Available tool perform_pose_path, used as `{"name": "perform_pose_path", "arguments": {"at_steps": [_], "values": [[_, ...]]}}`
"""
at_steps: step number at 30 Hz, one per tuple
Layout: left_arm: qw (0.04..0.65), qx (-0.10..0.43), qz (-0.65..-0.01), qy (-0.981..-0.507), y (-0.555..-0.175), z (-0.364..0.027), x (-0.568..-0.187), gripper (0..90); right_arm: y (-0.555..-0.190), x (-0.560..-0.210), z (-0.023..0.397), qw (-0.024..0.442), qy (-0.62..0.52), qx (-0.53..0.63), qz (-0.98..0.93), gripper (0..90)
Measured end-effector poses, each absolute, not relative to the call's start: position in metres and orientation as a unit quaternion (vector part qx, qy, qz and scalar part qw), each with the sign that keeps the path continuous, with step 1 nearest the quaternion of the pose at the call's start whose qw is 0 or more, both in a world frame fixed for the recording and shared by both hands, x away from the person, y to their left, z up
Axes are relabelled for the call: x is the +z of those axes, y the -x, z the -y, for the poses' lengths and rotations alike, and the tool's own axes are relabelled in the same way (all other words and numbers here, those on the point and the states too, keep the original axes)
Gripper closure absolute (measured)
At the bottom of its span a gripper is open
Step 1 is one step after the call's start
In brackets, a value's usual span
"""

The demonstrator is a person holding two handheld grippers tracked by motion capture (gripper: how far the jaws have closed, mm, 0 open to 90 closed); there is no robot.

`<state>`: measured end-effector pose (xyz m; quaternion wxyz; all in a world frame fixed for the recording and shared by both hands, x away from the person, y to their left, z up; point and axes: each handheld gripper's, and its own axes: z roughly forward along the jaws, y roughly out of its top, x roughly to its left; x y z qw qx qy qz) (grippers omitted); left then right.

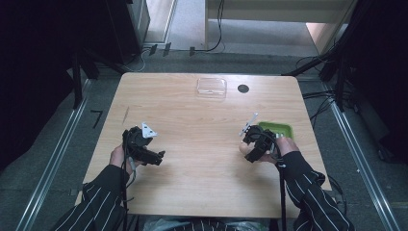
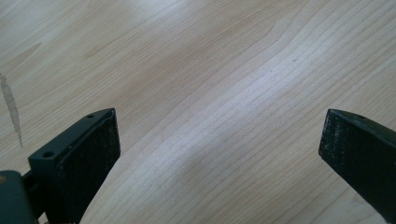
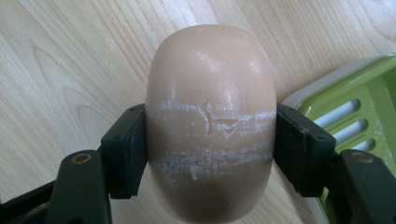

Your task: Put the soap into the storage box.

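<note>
We see little on the wooden worktop (image 1: 202,144): a clear plastic lid or box (image 1: 211,87) near the far edge, a small dark round disc (image 1: 243,88) just beside it, and a green slotted soap dish (image 1: 277,129) at the right side. Nothing lies between the two hands; the middle of the worktop is bare wood.

We see the right hand-held gripper (image 3: 210,154) clamped on a peach-coloured bar of soap (image 3: 210,121) — its two black pads press the bar's sides, where whitish scuff lines cross the surface. The soap is held over the wood just beside the green dish (image 3: 355,116), whose slotted floor shows nothing lying in it where we can see. From above, the right hand-held gripper (image 1: 254,144) sits right at the dish's near-left corner.

The left hand-held gripper (image 2: 219,154) has its jaws wide apart, with only wood grain between them — in the high view it (image 1: 144,147) rests at the worktop's left, well apart from the dish. The clear container looks empty.
</note>
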<state>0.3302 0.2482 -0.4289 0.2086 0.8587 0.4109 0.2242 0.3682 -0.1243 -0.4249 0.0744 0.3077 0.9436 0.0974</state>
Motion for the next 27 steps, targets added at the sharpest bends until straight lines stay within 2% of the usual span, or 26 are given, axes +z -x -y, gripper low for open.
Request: {"name": "perform_pose_path", "arguments": {"at_steps": [27], "values": [[0.209, 0.224, -0.41, -0.859, -0.33, -0.248, -0.429, 0.0, -0.373, -0.416, 0.144, 0.088, -0.323, 0.095, -0.938, 33.5]]}}
